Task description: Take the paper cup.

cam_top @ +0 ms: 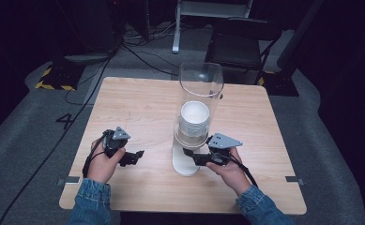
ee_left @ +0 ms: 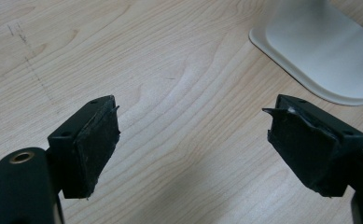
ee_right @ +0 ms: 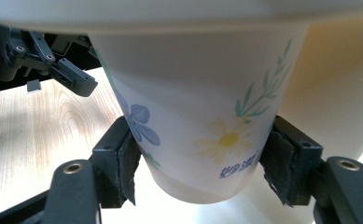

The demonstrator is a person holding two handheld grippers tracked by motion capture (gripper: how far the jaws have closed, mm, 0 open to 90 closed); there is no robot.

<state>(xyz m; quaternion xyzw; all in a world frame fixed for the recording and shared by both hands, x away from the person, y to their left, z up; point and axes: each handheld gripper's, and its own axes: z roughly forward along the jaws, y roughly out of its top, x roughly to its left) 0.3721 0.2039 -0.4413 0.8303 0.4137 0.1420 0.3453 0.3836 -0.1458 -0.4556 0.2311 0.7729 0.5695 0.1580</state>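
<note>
Right gripper (ee_right: 202,161) fingers clamp floral cup (ee_right: 202,102) under dispenser tube (cam_top: 201,89); left gripper (ee_left: 193,144) fingers wide, empty.

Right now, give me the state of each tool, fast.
Left tool: open, nothing between its jaws, over the bare table.
Right tool: closed on the flowered paper cup at the bottom of the dispenser.

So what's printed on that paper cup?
Blue and yellow flowers with green sprigs on the white cup, clearest in the right gripper view.
</note>
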